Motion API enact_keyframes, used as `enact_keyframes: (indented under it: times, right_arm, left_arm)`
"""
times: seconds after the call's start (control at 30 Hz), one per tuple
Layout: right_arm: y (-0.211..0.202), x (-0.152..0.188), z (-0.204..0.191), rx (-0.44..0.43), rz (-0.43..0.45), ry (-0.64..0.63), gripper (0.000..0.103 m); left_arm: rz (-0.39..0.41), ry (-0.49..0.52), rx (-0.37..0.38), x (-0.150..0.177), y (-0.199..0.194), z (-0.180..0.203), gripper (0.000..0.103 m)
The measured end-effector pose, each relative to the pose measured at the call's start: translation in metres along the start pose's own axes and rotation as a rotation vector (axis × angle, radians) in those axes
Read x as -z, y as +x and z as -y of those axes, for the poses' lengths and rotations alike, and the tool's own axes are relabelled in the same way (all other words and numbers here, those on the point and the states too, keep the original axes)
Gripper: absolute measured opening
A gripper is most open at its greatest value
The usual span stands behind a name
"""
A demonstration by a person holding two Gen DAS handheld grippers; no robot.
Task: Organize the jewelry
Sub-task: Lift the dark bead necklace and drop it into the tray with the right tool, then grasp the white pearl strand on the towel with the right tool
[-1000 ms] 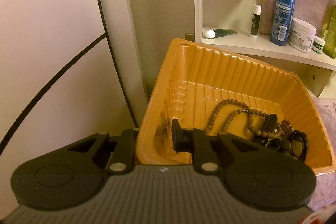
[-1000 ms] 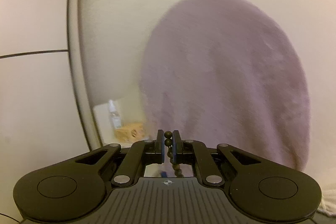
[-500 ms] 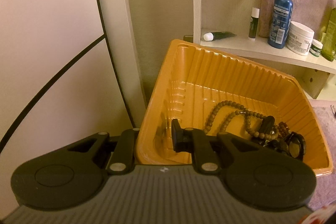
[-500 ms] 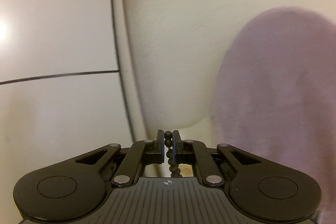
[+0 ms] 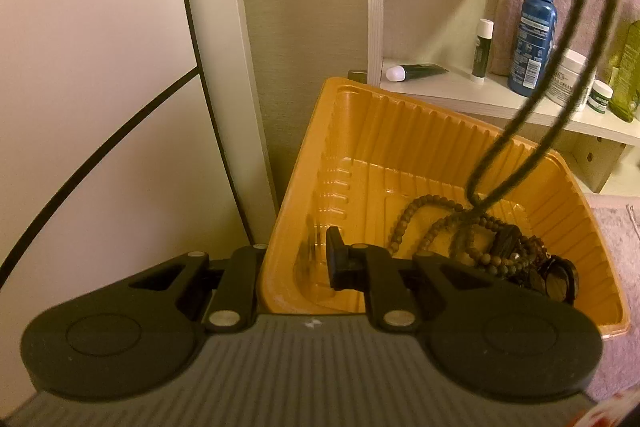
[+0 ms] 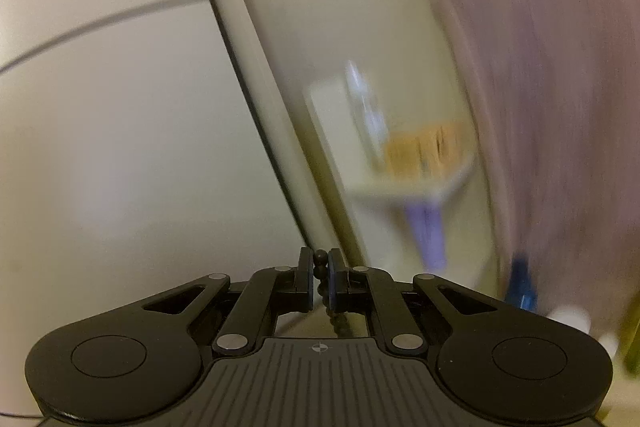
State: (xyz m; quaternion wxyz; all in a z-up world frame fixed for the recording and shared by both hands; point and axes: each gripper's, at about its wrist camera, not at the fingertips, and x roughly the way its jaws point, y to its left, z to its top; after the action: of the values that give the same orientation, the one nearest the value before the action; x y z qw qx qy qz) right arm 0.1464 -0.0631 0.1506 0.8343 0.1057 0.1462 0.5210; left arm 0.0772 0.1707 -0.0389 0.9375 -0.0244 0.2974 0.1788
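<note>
Two grippers: left gripper point(image 5: 294, 269) clamped on the orange tray's point(image 5: 400, 147) wall; right gripper point(image 6: 319, 277) pinching a black necklace point(image 6: 320, 259), whose loop hangs into the tray above brown beads point(image 5: 448, 227).

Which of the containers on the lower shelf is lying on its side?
The dark green tube with the white cap, at the lower shelf's left end. The lip balm stick, blue spray bottle and white jar all stand upright.
</note>
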Motion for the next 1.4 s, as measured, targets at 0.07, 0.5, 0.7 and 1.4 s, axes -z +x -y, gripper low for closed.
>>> enact_keyframes:
  times: [0.07, 0.5, 0.7, 1.4]
  right_arm:
    - [0.013, 0.017, 0.010, 0.001, -0.048, 0.033, 0.007]
    - [0.073, 0.108, 0.075, 0.115, -0.297, 0.183, 0.007]
    - [0.078, 0.123, 0.078, 0.155, -0.352, 0.128, 0.048]
    - [-0.093, 0.204, 0.177, 0.633, -0.281, 0.107, 0.047]
  left_arm:
    - [0.000, 0.000, 0.000, 0.000, 0.000, 0.000, 0.014]
    - [-0.004, 0.001, -0.002, -0.001, 0.002, -0.001, 0.014]
    - [-0.007, 0.002, -0.005, -0.002, 0.004, 0.000, 0.014]
    - [-0.021, 0.016, -0.033, -0.002, 0.012, 0.005, 0.014]
